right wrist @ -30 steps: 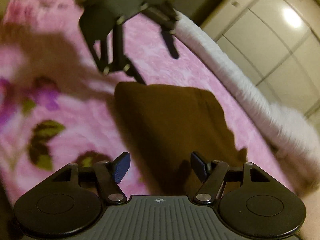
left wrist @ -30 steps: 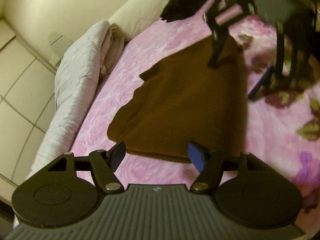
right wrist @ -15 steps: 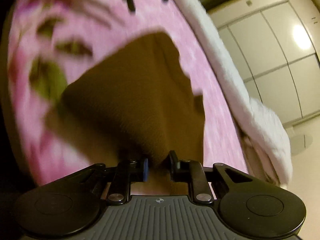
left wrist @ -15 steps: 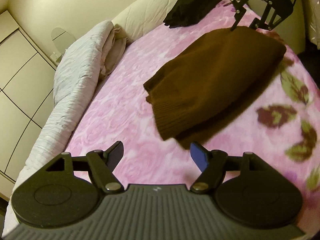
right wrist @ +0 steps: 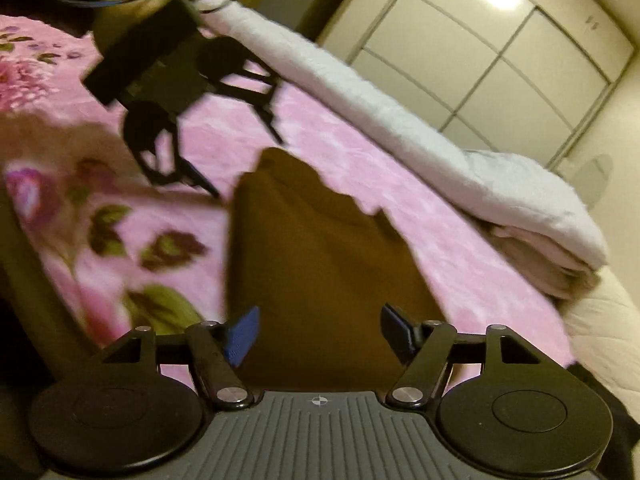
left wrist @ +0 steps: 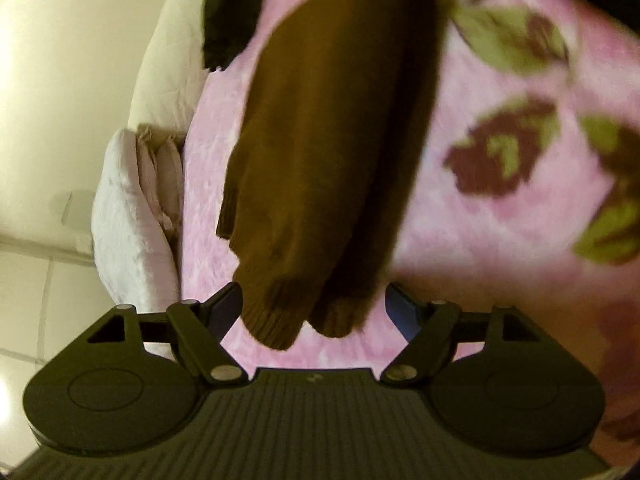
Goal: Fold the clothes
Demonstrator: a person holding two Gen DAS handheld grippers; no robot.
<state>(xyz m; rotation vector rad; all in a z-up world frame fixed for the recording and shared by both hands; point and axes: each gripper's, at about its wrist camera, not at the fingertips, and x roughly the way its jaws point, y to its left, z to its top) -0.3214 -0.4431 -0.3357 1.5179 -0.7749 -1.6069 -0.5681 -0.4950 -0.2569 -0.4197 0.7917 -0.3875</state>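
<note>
- Left claw (left wrist: 314, 306): spread wide, nothing between the fingers. The ribbed hem of the brown sweater (left wrist: 332, 152) lies just ahead of the tips; contact cannot be told.
- Right claw (right wrist: 320, 334): spread wide, empty, poised over the near end of the sweater (right wrist: 320, 264); the blue pads (right wrist: 242, 336) stand on either side of the cloth without pinching it.
- Sweater: folded into a long narrow shape, lying on the pink floral blanket (left wrist: 500, 208) of the bed, running away from the left claw.
- In the right view, the left claw (right wrist: 240, 160) shows beyond the sweater's far end, above the blanket, blurred.
- White bedding (right wrist: 460, 164): rolled along the bed's far edge, beside the blanket.
- Black garment (left wrist: 228, 20): on the bed near the sweater's far end, left view.
- Wardrobe doors (right wrist: 500, 64) behind.
</note>
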